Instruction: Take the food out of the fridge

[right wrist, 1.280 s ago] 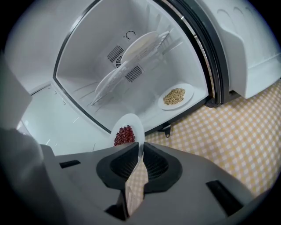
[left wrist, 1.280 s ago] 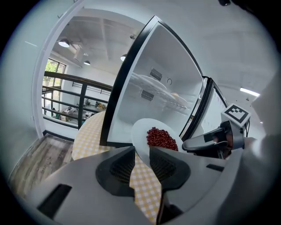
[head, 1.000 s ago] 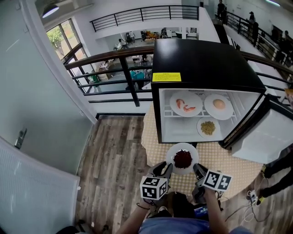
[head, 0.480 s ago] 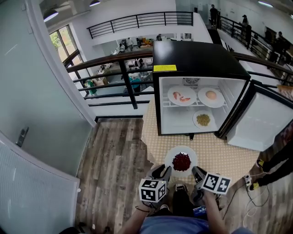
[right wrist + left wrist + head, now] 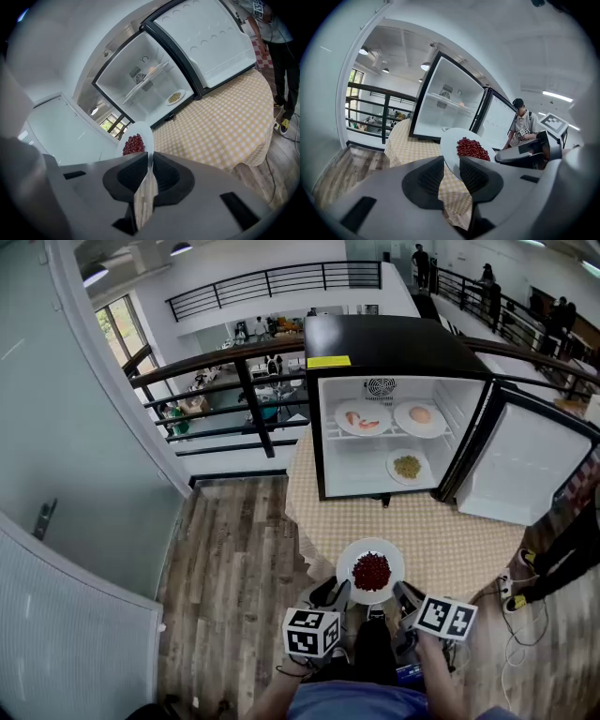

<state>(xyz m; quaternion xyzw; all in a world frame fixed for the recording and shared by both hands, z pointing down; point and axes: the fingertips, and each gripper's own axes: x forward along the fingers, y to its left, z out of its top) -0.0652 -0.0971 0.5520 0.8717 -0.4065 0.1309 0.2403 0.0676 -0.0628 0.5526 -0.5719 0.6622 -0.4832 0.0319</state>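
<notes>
Plate of red food (image 5: 371,569): rim pinched by left gripper (image 5: 332,593) and right gripper (image 5: 407,595), one each side; table (image 5: 459,549) directly below.

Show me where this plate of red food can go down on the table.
Bare cloth between the fridge front and the held plate, and more rightward below the open door. The upper shelf is crowded with two plates.

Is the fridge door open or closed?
Open. The fridge door stands out to the right, and three plates of food show inside.
</notes>
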